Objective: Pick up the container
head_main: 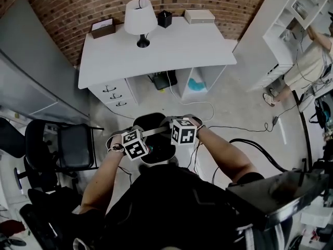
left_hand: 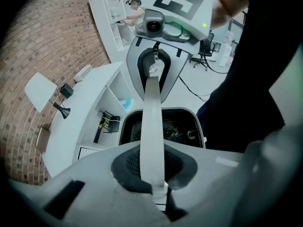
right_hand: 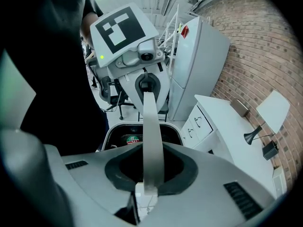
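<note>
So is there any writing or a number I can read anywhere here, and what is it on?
No text here can be read.
Red and green label inside the container: print too blurred to read.
Red sign on the tall white cabinet: too small to read.
Marker cubes: black and white square patterns only, no letters or numbers.

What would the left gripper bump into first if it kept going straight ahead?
Probably the right gripper. It faces the left gripper from the far end of the white strip that both clamp. Its distance is unclear.
</note>
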